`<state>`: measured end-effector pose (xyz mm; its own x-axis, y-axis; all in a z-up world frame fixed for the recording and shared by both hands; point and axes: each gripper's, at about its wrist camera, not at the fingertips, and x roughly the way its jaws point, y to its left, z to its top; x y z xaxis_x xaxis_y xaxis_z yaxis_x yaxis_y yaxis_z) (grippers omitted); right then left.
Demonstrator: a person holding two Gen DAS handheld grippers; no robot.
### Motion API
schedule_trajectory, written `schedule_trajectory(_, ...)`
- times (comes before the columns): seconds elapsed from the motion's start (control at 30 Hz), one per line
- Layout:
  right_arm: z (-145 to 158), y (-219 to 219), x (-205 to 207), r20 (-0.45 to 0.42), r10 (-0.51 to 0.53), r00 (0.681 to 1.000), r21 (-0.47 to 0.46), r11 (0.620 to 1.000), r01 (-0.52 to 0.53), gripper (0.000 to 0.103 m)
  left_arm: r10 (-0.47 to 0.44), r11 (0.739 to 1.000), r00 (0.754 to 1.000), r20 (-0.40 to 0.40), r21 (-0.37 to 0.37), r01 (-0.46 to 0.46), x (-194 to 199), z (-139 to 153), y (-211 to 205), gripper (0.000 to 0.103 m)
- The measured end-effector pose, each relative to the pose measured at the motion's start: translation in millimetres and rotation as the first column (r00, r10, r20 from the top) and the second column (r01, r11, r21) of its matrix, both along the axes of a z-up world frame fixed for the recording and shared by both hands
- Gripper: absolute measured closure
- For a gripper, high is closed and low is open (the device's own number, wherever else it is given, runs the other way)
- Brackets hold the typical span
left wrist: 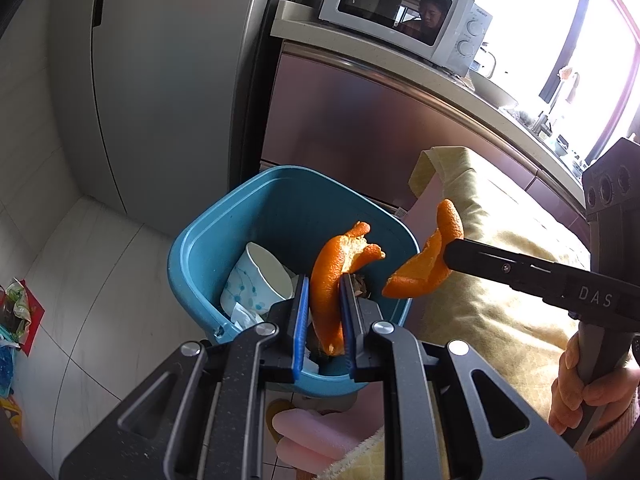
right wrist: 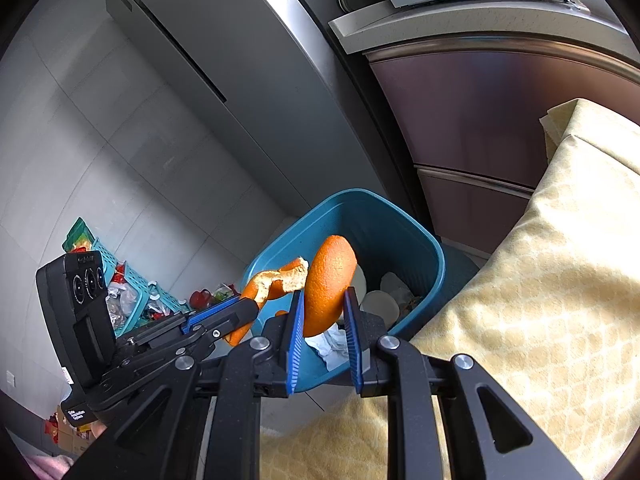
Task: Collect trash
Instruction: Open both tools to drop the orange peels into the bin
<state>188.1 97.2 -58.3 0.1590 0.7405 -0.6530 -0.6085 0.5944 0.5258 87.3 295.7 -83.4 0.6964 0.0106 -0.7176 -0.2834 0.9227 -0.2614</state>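
Note:
A blue trash bin [left wrist: 192, 240] stands on the floor beside a cloth-covered table, with a paper cup [left wrist: 260, 280] and crumpled tissue inside. My left gripper [left wrist: 325, 284] is shut on a curled piece of orange peel [left wrist: 326, 264], held over the bin's near side. From the right, my right gripper [left wrist: 448, 254] reaches in, shut on a second orange peel [left wrist: 420, 272] just above the bin's right rim. In the right wrist view, the right gripper [right wrist: 323, 294] pinches its peel [right wrist: 332, 268] over the bin [right wrist: 436, 256]. The left gripper [right wrist: 250, 306] and its peel [right wrist: 280, 278] sit to its left.
A yellow patterned cloth [left wrist: 500, 280] covers the table on the right, and a hand [left wrist: 580, 380] grips the right tool there. A grey fridge [left wrist: 160, 80], a brown cabinet and a microwave [left wrist: 400, 12] stand behind the bin. A teal basket [right wrist: 132, 284] and wrappers lie on the floor at left.

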Motion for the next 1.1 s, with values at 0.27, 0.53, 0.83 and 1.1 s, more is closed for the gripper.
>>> schedule_trajectory(0.27, -4, 8, 2, -0.007, -0.002, 1.0, -0.015, 1.0, 0.002, 0.085, 0.0, 1.0, 1.0, -0.005, -0.002, 0.0, 3, -2, 0, 0.088)
schedule_trajectory(0.53, -7, 16, 4, -0.013, -0.005, 1.0, -0.031, 1.0, 0.004, 0.085, -0.004, 1.0, 1.0, -0.013, -0.004, 0.004, 9, -7, -1, 0.088)
schedule_trajectory(0.83, -9, 21, 5, -0.013, -0.011, 1.0, -0.053, 0.999, 0.01, 0.085, -0.007, 1.0, 1.0, -0.028, -0.001, 0.007, 16, -12, -2, 0.088)
schedule_trajectory(1.1, -11, 29, 6, -0.02, -0.014, 1.0, -0.084, 0.996, 0.012, 0.084, -0.002, 1.0, 0.999, -0.047, 0.0, 0.002, 25, -18, -3, 0.088)
